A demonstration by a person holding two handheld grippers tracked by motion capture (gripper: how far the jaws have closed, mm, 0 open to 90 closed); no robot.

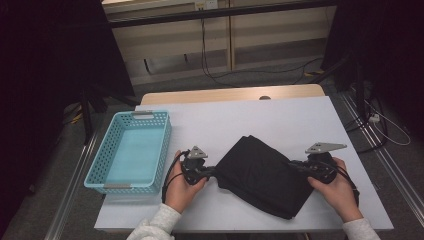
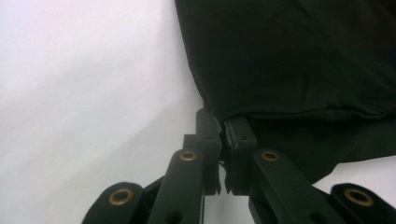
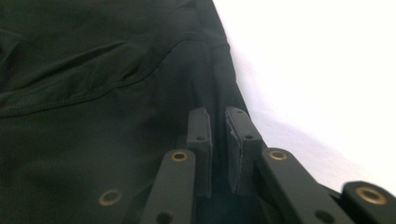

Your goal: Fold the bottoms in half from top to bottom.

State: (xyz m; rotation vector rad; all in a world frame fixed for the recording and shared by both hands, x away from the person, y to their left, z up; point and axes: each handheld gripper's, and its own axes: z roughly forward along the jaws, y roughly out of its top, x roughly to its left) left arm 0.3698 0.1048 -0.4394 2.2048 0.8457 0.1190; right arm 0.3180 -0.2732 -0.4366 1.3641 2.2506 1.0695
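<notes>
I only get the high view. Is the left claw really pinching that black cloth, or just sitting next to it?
Observer: It is pinching. In the left gripper view, the left claw is shut on the very corner of the cloth, right at its edge.
Operator: And the other one?
Observer: The right claw is shut too, on a raised fold at the cloth's edge that runs in between its pads.
Operator: Is the cloth plain? It's just a dark shape to me.
Observer: Not quite. The right gripper view shows a curved stitched seam running across it.
</notes>
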